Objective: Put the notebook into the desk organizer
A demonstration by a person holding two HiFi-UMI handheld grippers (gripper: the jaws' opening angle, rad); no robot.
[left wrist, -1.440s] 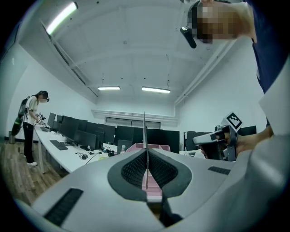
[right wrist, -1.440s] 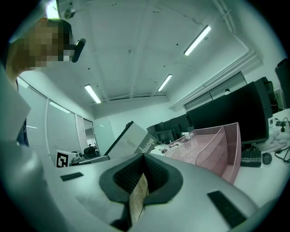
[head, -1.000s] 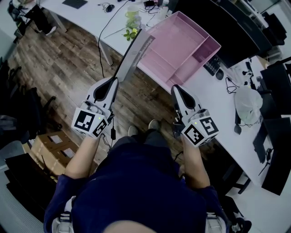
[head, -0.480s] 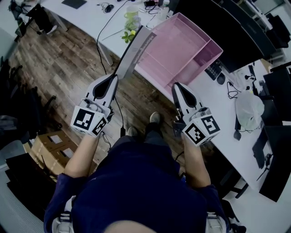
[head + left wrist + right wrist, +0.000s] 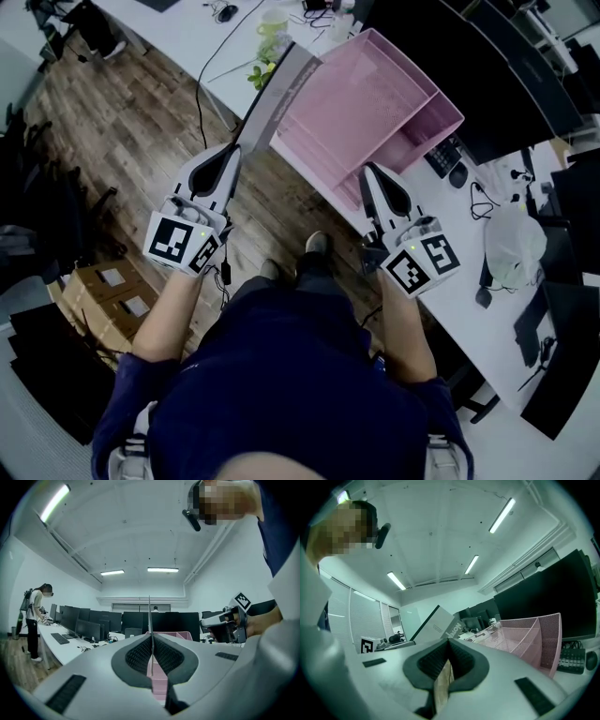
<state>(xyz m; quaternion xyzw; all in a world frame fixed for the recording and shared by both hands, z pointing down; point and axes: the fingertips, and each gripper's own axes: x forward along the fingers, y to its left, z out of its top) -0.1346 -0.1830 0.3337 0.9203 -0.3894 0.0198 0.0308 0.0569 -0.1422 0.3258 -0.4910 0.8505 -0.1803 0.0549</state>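
My left gripper (image 5: 234, 150) is shut on the lower edge of a grey-white notebook (image 5: 277, 94). It holds the notebook upright and tilted, over the floor just left of the pink mesh desk organizer (image 5: 375, 94). The notebook's top corner reaches the organizer's left corner. In the left gripper view the notebook (image 5: 150, 616) shows edge-on between the pads, with the organizer (image 5: 171, 634) behind it. My right gripper (image 5: 367, 169) is shut with nothing in it, at the desk's front edge below the organizer. The right gripper view shows the notebook (image 5: 440, 620) and the organizer (image 5: 529, 637).
The organizer lies on a white desk (image 5: 450, 216) with a keyboard (image 5: 439, 155), a dark monitor (image 5: 478, 66), cables and a white bag (image 5: 511, 230). A green plant (image 5: 270, 42) stands on the far desk. Cardboard boxes (image 5: 103, 291) sit on the wood floor. A person (image 5: 33, 620) stands far left.
The left gripper and the notebook have edged forward, nearer the organizer's left corner. The right gripper has stayed close to the desk edge.
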